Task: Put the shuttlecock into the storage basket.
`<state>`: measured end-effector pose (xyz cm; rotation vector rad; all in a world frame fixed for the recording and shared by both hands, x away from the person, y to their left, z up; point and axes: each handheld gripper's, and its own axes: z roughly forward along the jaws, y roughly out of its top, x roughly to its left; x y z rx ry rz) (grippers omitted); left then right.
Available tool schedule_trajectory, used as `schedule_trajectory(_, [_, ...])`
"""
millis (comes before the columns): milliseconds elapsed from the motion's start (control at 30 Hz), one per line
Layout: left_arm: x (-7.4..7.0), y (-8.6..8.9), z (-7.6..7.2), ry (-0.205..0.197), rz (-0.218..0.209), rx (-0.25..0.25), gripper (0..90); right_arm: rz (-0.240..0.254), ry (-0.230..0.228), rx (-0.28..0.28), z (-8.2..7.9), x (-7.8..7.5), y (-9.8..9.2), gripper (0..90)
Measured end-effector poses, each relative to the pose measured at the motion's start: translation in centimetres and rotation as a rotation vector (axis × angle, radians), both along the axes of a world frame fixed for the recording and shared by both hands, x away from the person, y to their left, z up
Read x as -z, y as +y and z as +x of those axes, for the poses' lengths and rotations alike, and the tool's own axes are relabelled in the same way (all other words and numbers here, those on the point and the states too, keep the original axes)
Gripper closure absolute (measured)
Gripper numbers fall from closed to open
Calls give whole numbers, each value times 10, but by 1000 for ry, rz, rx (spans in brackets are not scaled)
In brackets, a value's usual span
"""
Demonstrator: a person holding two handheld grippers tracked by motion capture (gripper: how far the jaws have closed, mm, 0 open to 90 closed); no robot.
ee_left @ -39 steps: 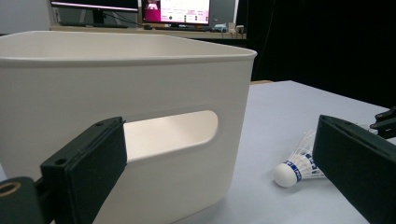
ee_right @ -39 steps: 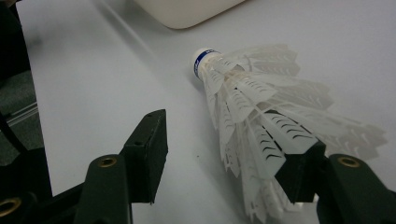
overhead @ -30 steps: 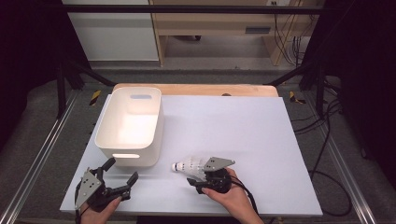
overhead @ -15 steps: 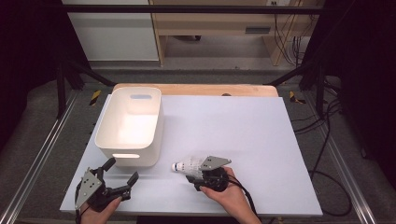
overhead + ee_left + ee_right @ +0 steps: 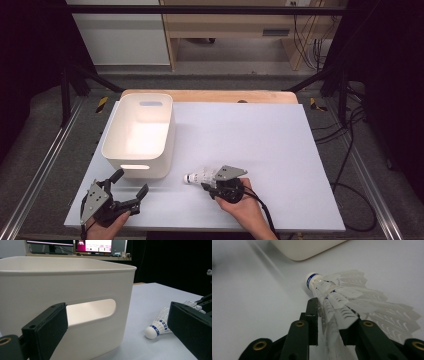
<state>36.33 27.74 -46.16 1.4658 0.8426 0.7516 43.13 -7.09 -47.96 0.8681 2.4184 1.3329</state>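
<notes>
Feathered skirt of shuttlecock (image 5: pixel 352 305) is pinched in right claw (image 5: pixel 329 322), jaws just closing; over-squeeze may crush vanes, or it slips short of bin (image 5: pixel 140 132); left claw (image 5: pixel 125 192) gapes empty.

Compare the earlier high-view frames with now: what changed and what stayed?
The right gripper has just been closing its jaws on the shuttlecock, whose feathers are now pinched between them as it lies on the table. Both hands, the left gripper with its jaws apart, and the white bin stayed put.
</notes>
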Motion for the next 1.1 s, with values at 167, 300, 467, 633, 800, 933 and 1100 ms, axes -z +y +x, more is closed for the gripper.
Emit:
schedule_trajectory(167, [0,0,0,-1,2,2,31,18,0,12,1,0,-3,781])
schedule_trajectory(300, [0,0,0,0,0,0,31,25,-3,14,1,0,-4,805])
schedule_trajectory(467, [0,0,0,0,3,0,31,29,-2,17,2,0,-5,813])
schedule_trajectory(633, [0,0,0,0,0,-1,31,26,-4,17,2,0,-6,816])
schedule_trajectory(800, [0,0,0,0,0,0,31,28,-7,14,2,0,-7,845])
schedule_trajectory(933, [0,0,0,0,2,0,31,29,-8,11,2,-1,-7,852])
schedule_trajectory(1100, [0,0,0,0,0,-2,31,26,-12,7,2,-1,-8,862])
